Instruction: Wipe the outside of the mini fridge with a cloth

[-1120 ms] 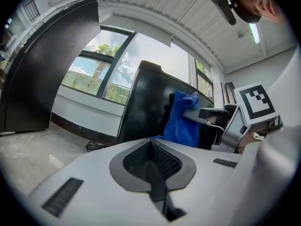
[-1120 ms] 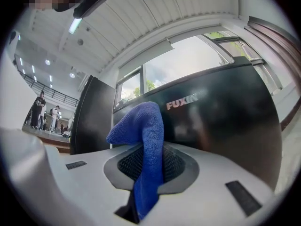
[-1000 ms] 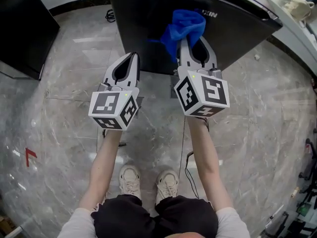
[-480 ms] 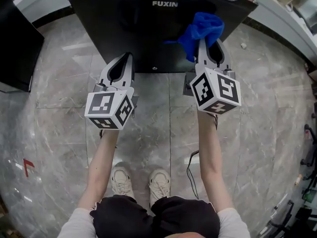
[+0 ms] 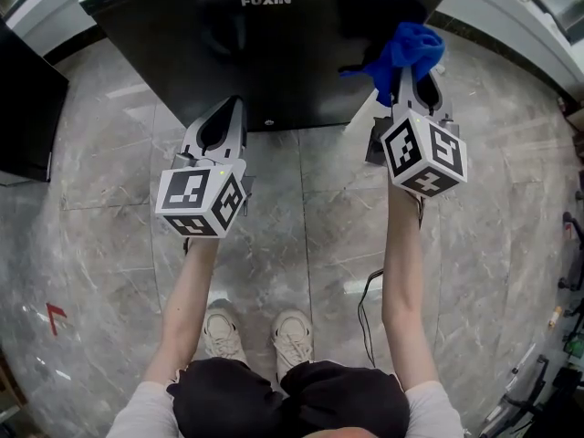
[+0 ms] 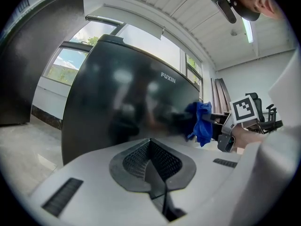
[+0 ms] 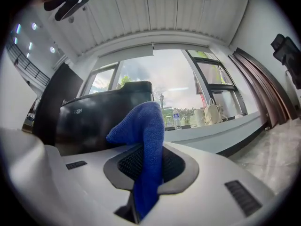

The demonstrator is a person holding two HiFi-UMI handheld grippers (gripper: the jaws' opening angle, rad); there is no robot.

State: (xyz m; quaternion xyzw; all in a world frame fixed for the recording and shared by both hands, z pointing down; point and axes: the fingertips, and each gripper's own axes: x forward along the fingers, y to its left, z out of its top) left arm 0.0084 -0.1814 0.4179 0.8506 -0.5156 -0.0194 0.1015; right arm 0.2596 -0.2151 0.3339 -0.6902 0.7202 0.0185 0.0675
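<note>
Item one: my right gripper (image 5: 412, 80), with a marker cube at its back. The jaws are closed tight on a bunched blue terry cloth (image 5: 409, 46), and the free end sticks up past the tips.

Item two: that cloth's position. It is held up against the right-hand edge of the glossy black mini fridge (image 5: 274, 53), which has white FUXIN lettering on its door. I cannot tell whether the cloth actually touches the surface.

Item three: my left gripper (image 5: 228, 117). The jaws are pressed together with nothing between them. It is held low in front of the fridge door, left of centre and well apart from the cloth.

Item four: the grey marble tile floor (image 5: 301, 235), on which the fridge stands.

Item five: my pale sneakers (image 5: 260, 334), below both arms.
</note>
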